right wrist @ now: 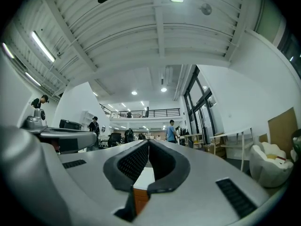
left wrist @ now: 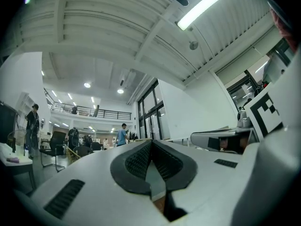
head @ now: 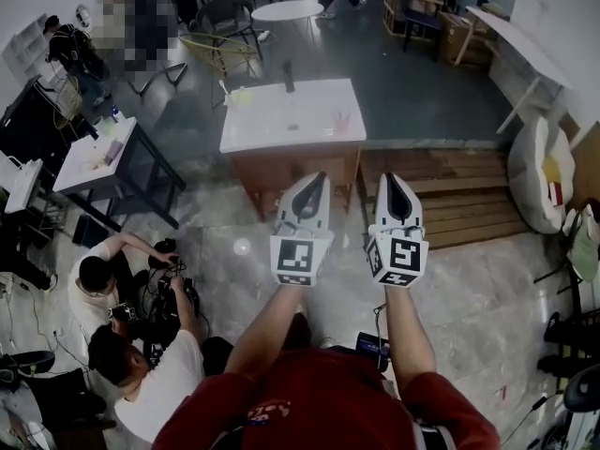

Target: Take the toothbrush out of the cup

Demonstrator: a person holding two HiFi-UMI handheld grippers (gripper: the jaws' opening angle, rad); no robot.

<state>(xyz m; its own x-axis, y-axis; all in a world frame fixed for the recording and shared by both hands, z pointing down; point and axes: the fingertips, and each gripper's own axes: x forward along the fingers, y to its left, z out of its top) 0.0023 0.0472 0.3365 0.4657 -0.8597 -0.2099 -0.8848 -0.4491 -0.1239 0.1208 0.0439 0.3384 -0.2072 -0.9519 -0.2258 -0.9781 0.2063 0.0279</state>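
Note:
In the head view a white table (head: 281,118) stands ahead on a wooden base. A small pinkish clear cup (head: 339,120) stands near its right edge; a toothbrush in it is too small to make out. My left gripper (head: 317,178) and right gripper (head: 392,178) are side by side, held out in the air short of the table and pointing at it. Both have their jaws together with nothing between them. The left gripper (left wrist: 151,142) and right gripper (right wrist: 148,141) views look over the shut pads into the hall.
A dark upright object (head: 289,75) and a yellow item (head: 234,97) sit on the table's far side. Two people (head: 141,345) crouch at lower left by a black desk (head: 94,153). A wooden step platform (head: 469,195) and a white beanbag (head: 539,172) lie to the right.

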